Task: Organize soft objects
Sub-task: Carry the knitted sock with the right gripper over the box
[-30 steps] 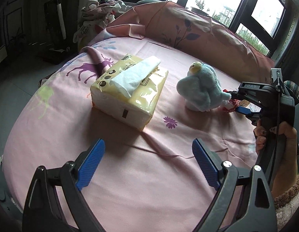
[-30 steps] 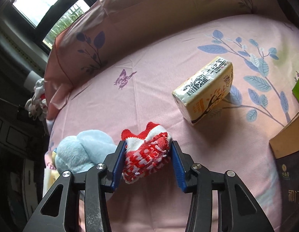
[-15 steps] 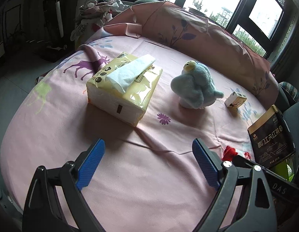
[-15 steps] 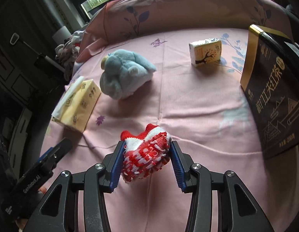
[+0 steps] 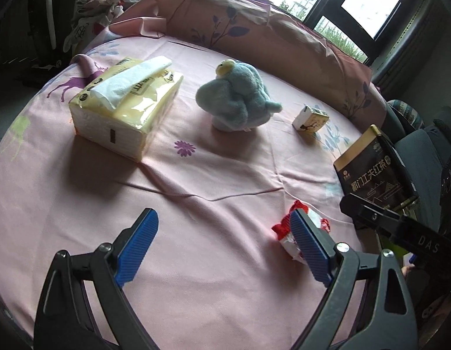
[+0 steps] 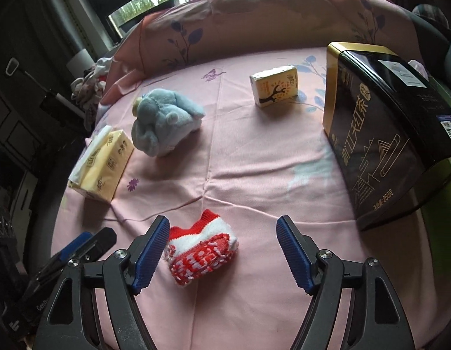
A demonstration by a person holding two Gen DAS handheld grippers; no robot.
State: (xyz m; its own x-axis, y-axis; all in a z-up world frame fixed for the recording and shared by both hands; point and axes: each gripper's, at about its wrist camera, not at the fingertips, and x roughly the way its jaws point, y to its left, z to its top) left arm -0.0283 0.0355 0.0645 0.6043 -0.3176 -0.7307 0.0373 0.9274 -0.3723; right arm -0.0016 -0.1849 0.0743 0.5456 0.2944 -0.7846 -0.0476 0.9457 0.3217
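A red and white sock lies on the pink bed sheet between the open jaws of my right gripper, closer to its left finger. In the left wrist view the sock shows partly behind my left gripper's right finger. My left gripper is open and empty above the sheet. A blue plush toy sits mid-bed. A yellow tissue pack with a tissue sticking out lies to its left.
A small yellow tissue packet lies beyond the plush. A black and gold tea box stands at the right edge. A pink pillow lines the far side. Clothes are piled at the far left.
My right gripper carried the sock from beside the plush toward the near side, then opened and let it go onto the sheet. The left gripper stayed open and shifted slightly.
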